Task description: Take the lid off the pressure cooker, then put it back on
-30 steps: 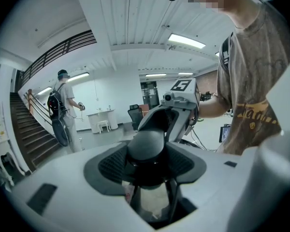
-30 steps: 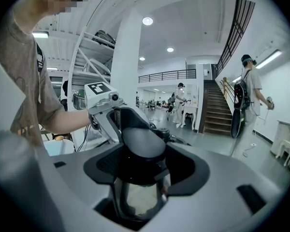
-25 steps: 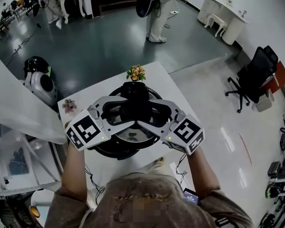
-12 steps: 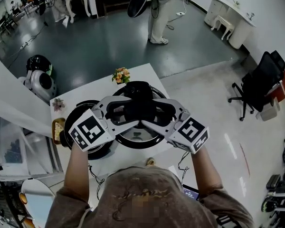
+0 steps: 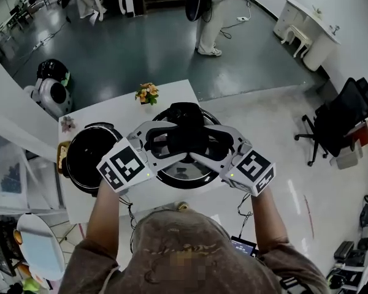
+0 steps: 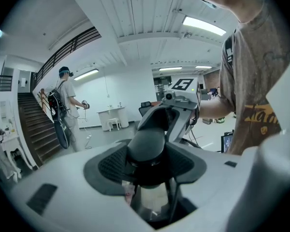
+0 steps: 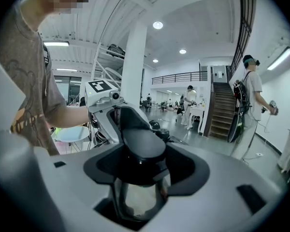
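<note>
The pressure cooker lid (image 5: 183, 167), round with a glass centre and a long black handle (image 5: 185, 129), hangs over the right part of the white table (image 5: 110, 112). My left gripper (image 5: 165, 141) and right gripper (image 5: 206, 143) face each other, each shut on the handle from its own side. In the left gripper view the handle (image 6: 147, 146) fills the gap between the pads of the left gripper (image 6: 147, 164). The right gripper view shows the handle (image 7: 137, 141) clamped the same way in the right gripper (image 7: 137, 172). The open black cooker pot (image 5: 101, 127) stands uncovered to the lid's left.
A small flower pot (image 5: 146, 92) stands at the table's far edge and another small flower (image 5: 67, 124) at the far left corner. A person (image 5: 208, 17) stands on the dark floor beyond. An office chair (image 5: 340, 112) is at the right.
Both grippers have carried the lid to the right, off the cooker pot. The pot now shows open and uncovered at the left.
</note>
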